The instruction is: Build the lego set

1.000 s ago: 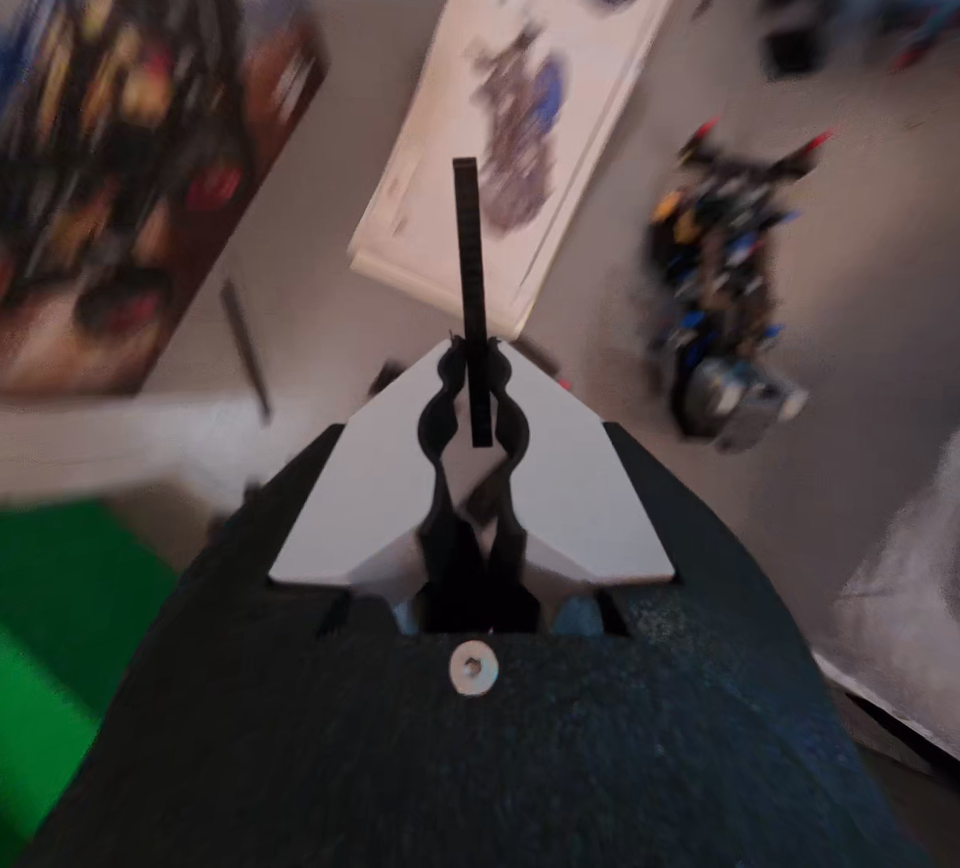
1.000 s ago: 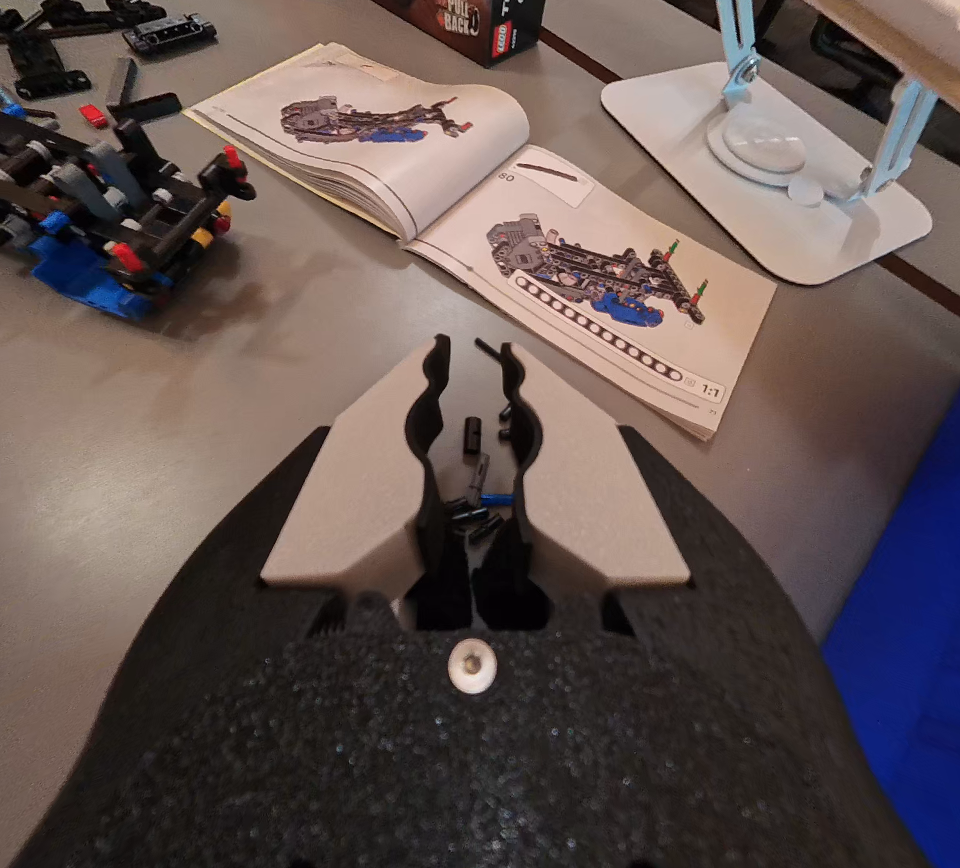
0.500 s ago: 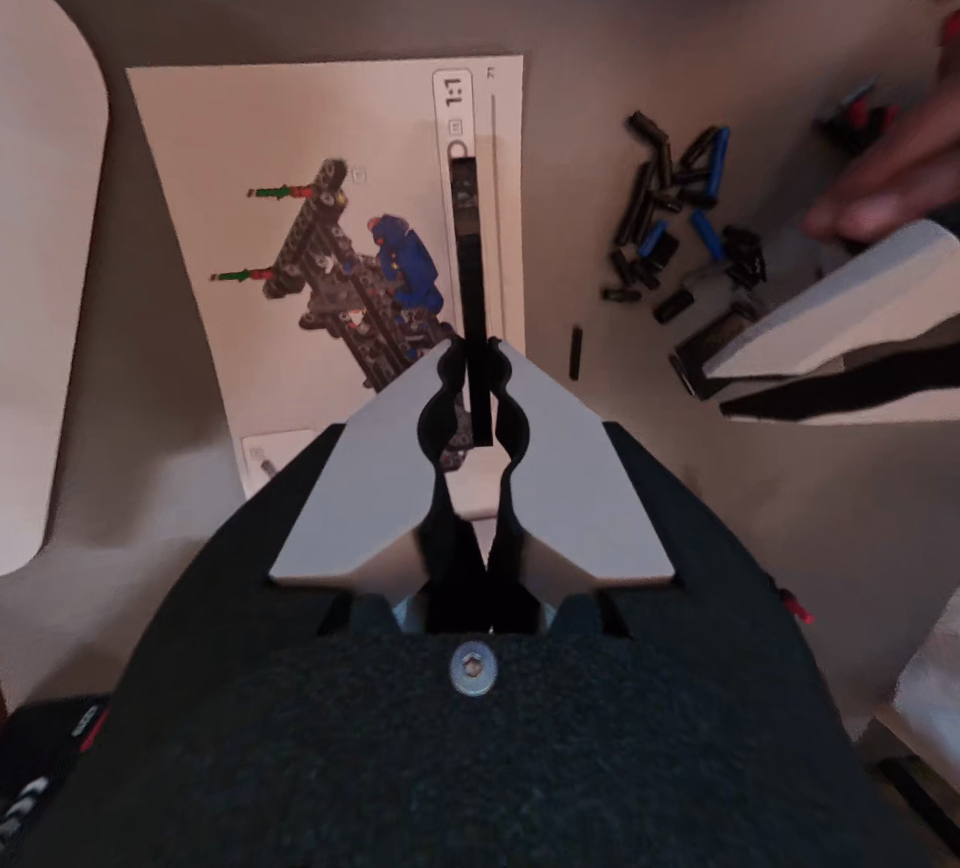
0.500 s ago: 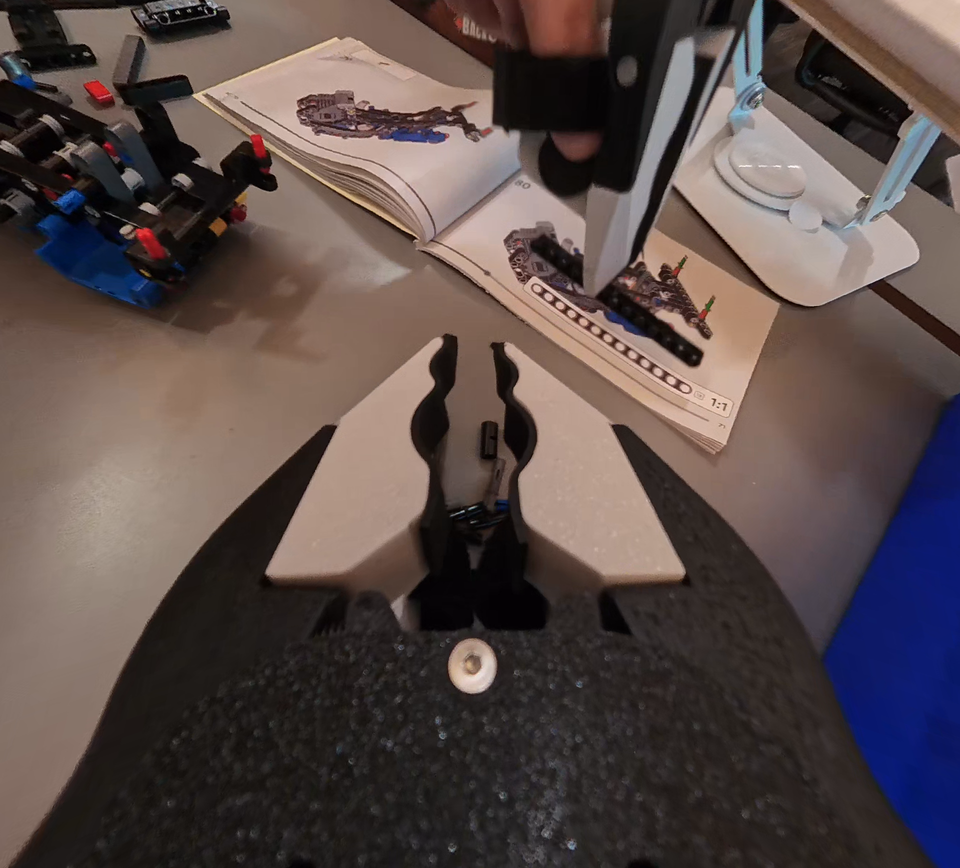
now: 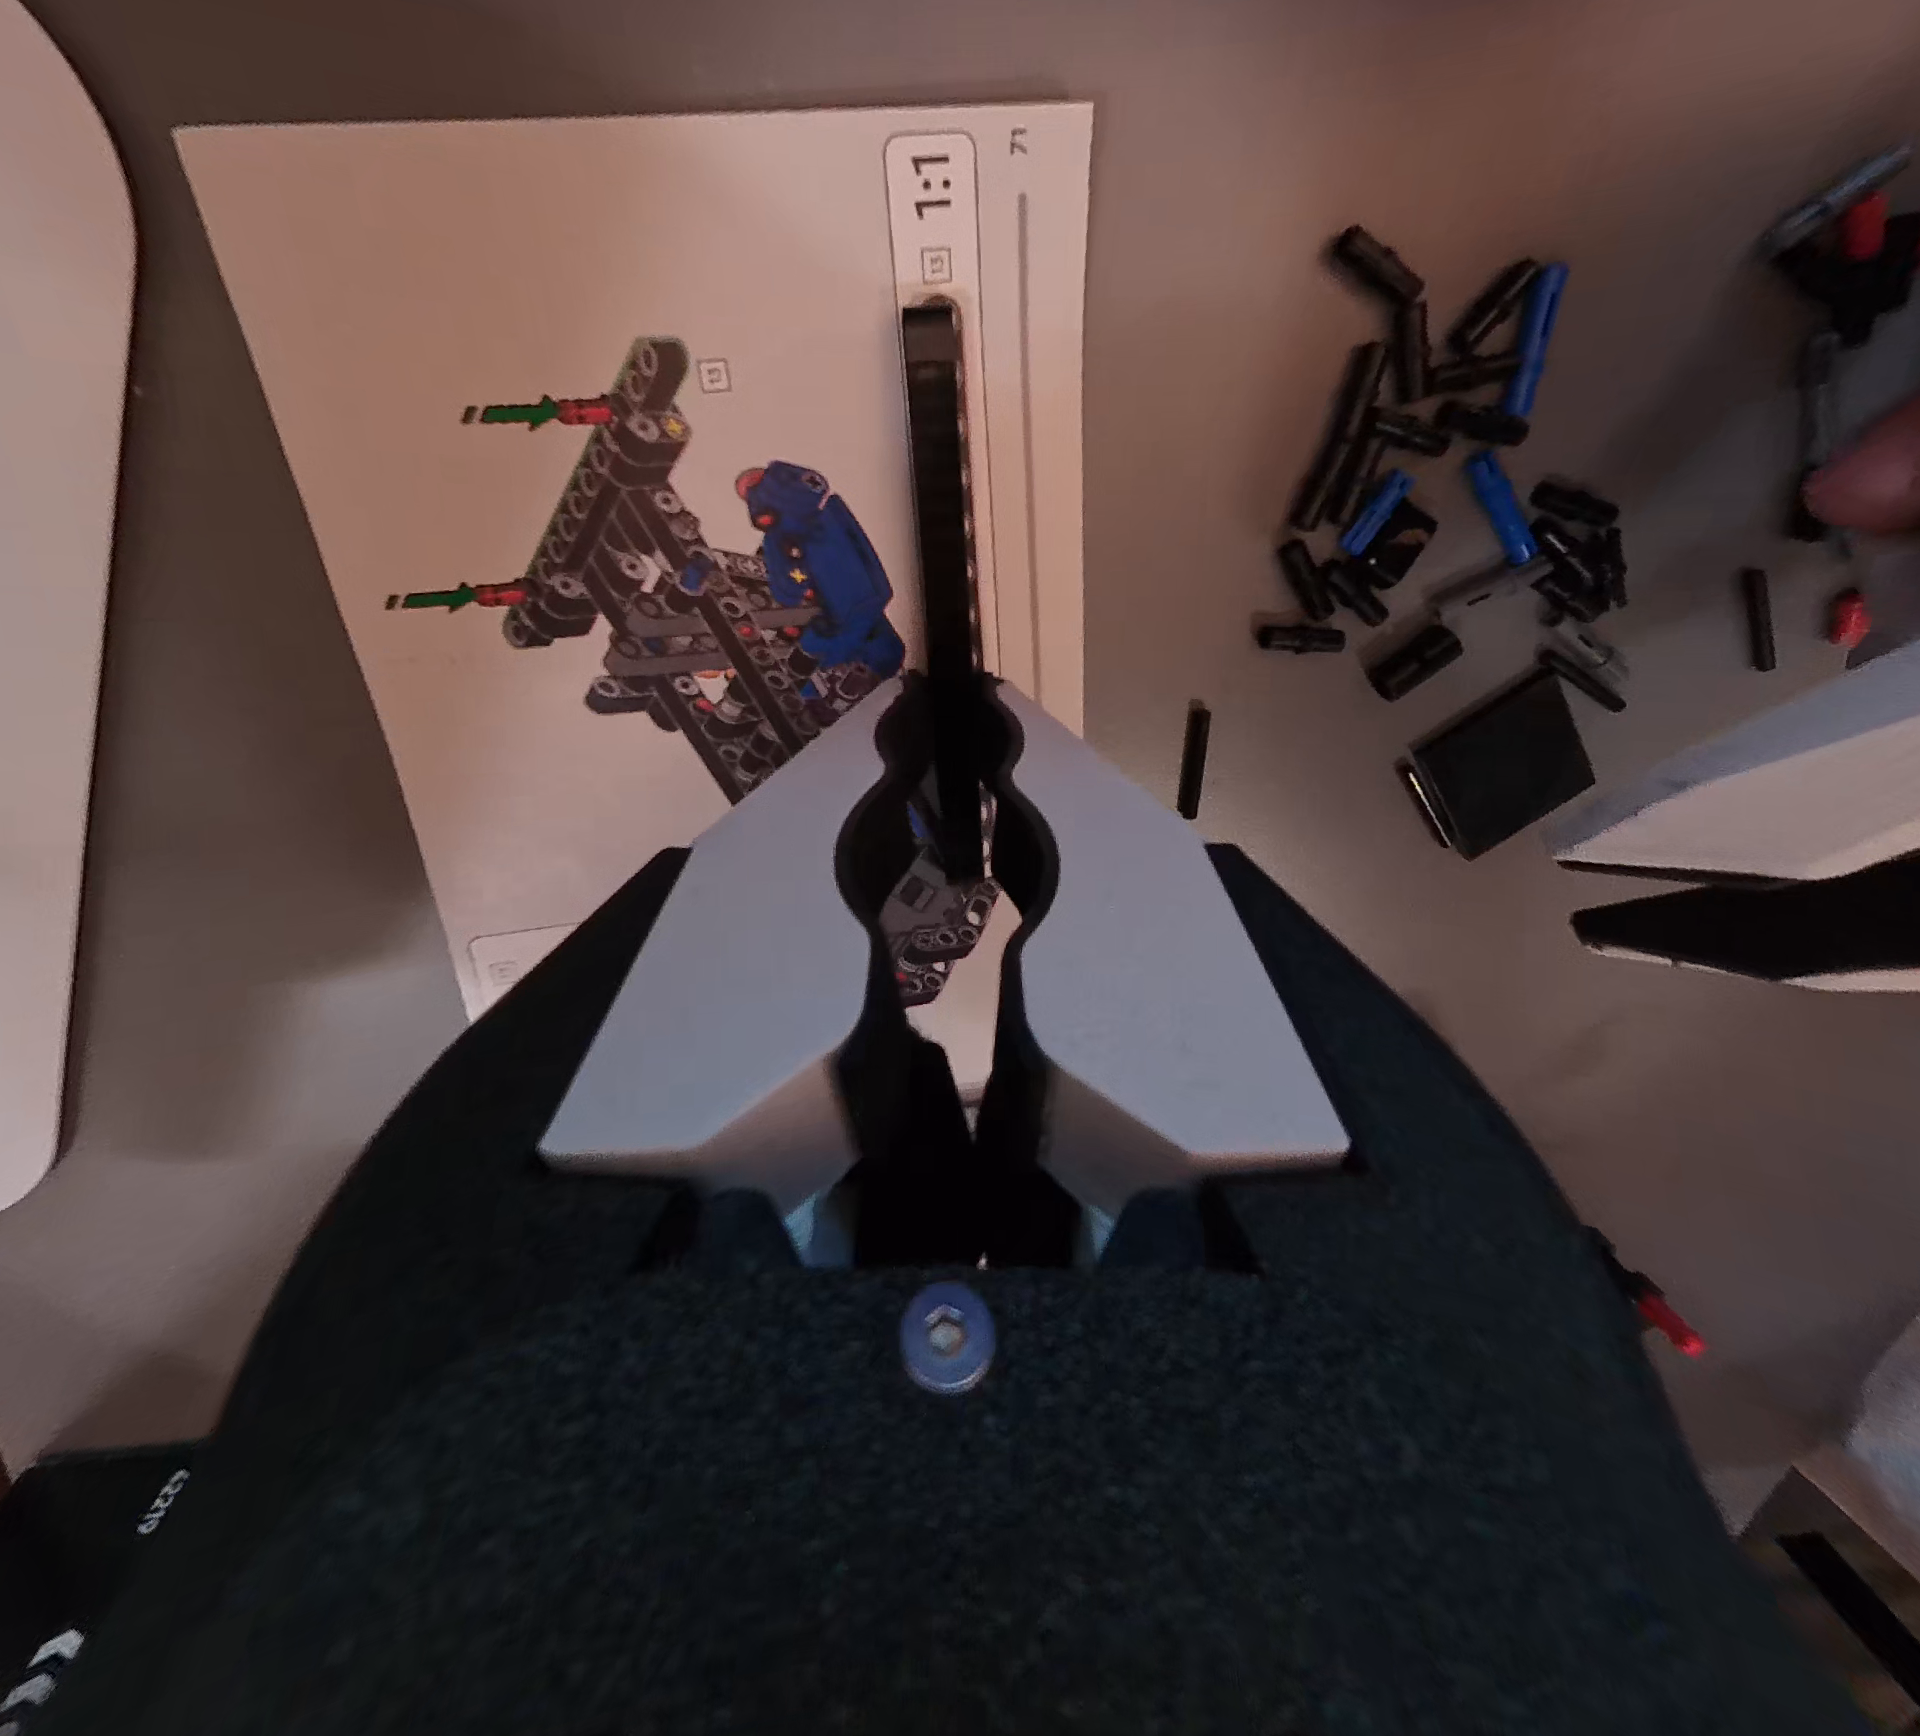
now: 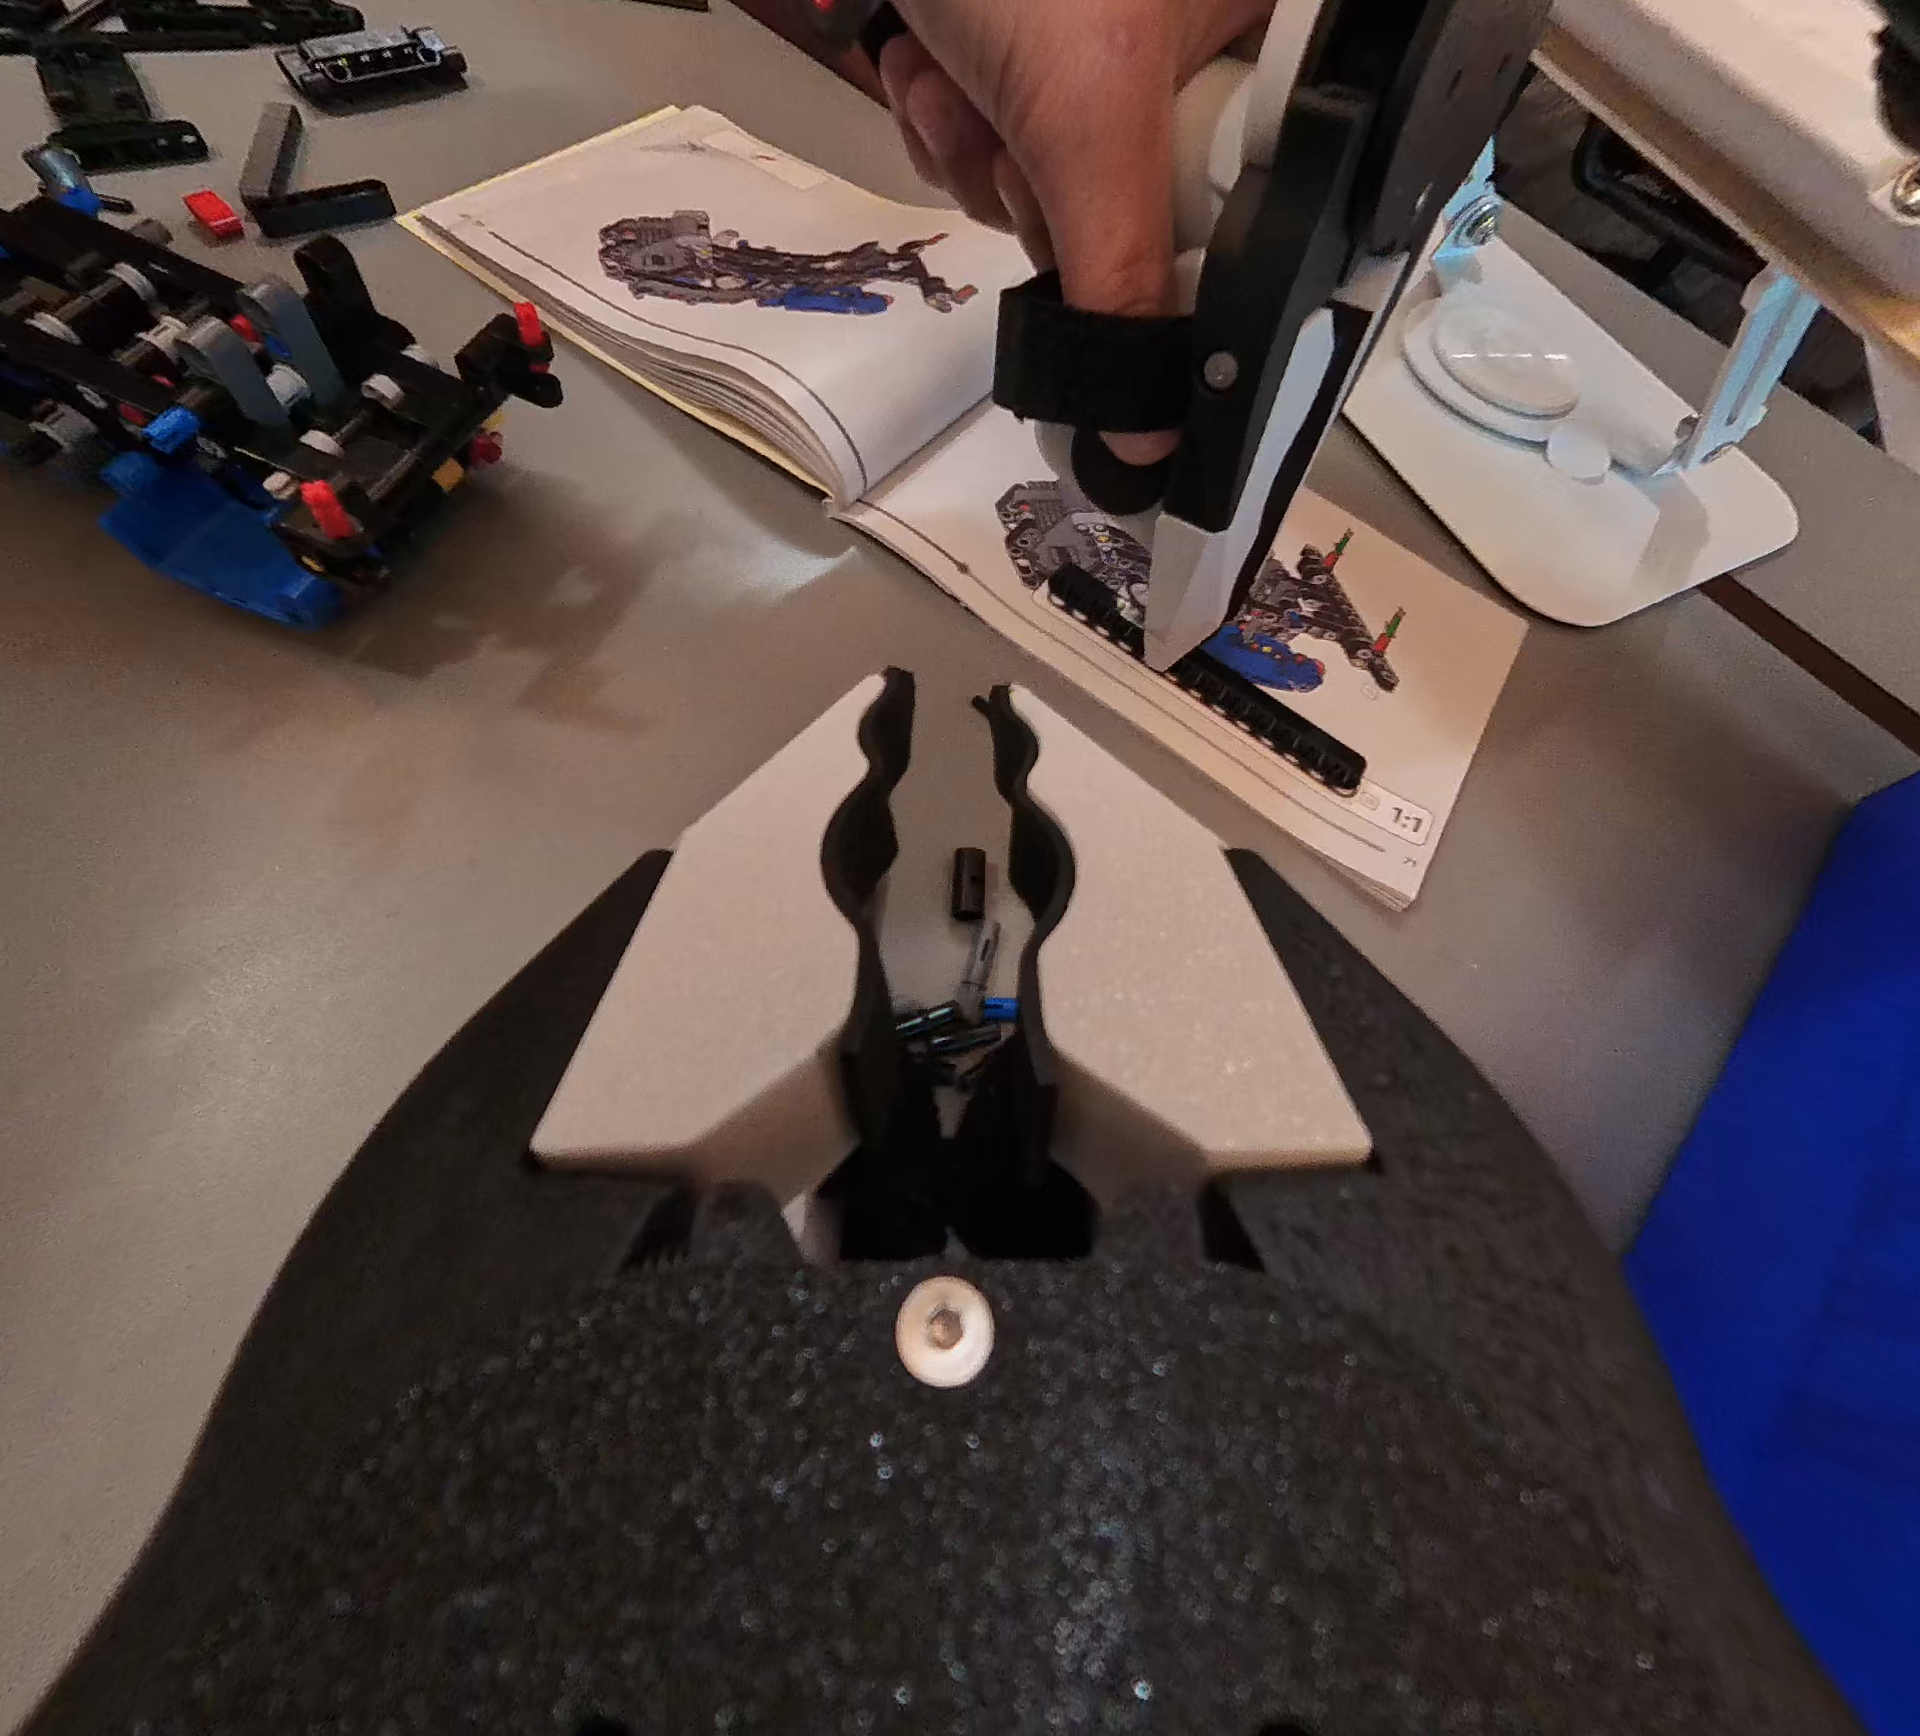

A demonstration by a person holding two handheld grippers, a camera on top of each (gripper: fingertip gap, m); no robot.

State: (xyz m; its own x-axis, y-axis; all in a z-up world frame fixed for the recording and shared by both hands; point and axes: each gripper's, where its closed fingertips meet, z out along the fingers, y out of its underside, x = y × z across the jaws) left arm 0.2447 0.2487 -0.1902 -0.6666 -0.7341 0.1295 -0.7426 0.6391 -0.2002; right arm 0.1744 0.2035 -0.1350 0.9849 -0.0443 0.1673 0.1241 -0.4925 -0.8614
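Left claw (image 5: 948, 699), clamped on the long black holed lego beam (image 5: 938, 481), just swung down onto the open instruction booklet's (image 6: 790, 336) life-size outline, so it's length-checking. Right claw (image 6: 945, 699) waits, jaws apart.

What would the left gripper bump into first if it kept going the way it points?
Most likely the open instruction booklet. The left gripper points down at its page, and the black beam it holds would touch first; it may touch already.

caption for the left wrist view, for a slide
Left tongs hold a black beam over the manual's length guide.
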